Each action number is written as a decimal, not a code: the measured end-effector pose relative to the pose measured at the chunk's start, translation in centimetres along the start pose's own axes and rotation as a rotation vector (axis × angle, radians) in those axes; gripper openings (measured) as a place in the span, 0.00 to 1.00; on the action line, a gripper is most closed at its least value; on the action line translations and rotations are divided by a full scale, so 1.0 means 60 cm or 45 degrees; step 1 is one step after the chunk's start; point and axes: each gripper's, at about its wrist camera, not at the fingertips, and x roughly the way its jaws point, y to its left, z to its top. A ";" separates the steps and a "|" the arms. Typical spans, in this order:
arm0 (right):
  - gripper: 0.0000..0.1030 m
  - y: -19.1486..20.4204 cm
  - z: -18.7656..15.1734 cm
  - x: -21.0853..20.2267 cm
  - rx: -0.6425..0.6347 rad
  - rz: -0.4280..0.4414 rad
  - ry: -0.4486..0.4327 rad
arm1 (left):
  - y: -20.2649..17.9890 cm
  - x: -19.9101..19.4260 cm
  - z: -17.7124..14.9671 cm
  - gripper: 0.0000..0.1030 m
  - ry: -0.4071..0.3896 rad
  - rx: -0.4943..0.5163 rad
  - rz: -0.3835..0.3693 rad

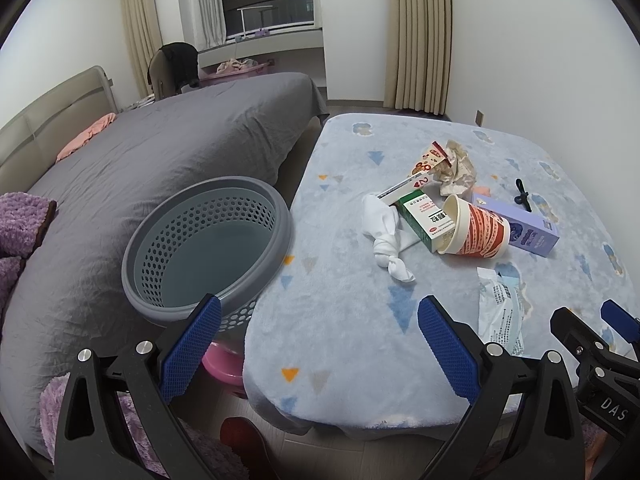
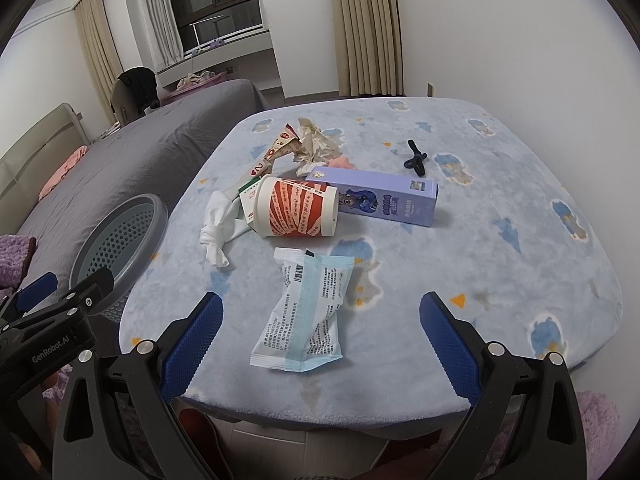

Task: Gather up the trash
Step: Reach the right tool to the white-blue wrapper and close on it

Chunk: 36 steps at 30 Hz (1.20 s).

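Observation:
A grey perforated basket [image 1: 208,248] stands left of the blanket-covered table [image 1: 352,340]; it also shows in the right wrist view [image 2: 120,236]. Trash lies on the table: a red-and-white paper cup [image 2: 298,212] on its side, a green-and-white box [image 1: 424,222], a purple box [image 2: 380,200], a knotted white cloth [image 2: 218,228], crumpled paper [image 2: 316,144], a card wrapper [image 2: 276,152] and a white-and-blue packet [image 2: 306,312]. My left gripper [image 1: 320,344] is open and empty at the table's near left edge. My right gripper [image 2: 320,340] is open, with the packet lying between its fingers.
A grey bed [image 1: 160,152] lies left of the basket. A black hair tie [image 2: 416,158] lies at the far side of the table. A pink stool [image 1: 224,364] sits under the basket. Purple fluffy fabric [image 1: 20,224] is at the left edge.

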 end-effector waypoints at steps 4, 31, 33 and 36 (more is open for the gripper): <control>0.92 -0.011 -0.004 0.013 0.018 -0.005 0.024 | 0.001 0.008 0.002 0.94 0.012 -0.002 -0.001; 0.91 0.006 -0.007 0.174 0.020 -0.063 0.253 | 0.031 0.107 -0.015 0.94 0.103 -0.025 0.004; 0.91 0.007 -0.008 0.181 0.016 -0.069 0.264 | 0.033 0.110 -0.017 0.94 0.104 -0.027 0.000; 0.91 0.010 -0.009 0.189 0.007 -0.079 0.269 | 0.034 0.113 -0.019 0.94 0.103 -0.029 0.004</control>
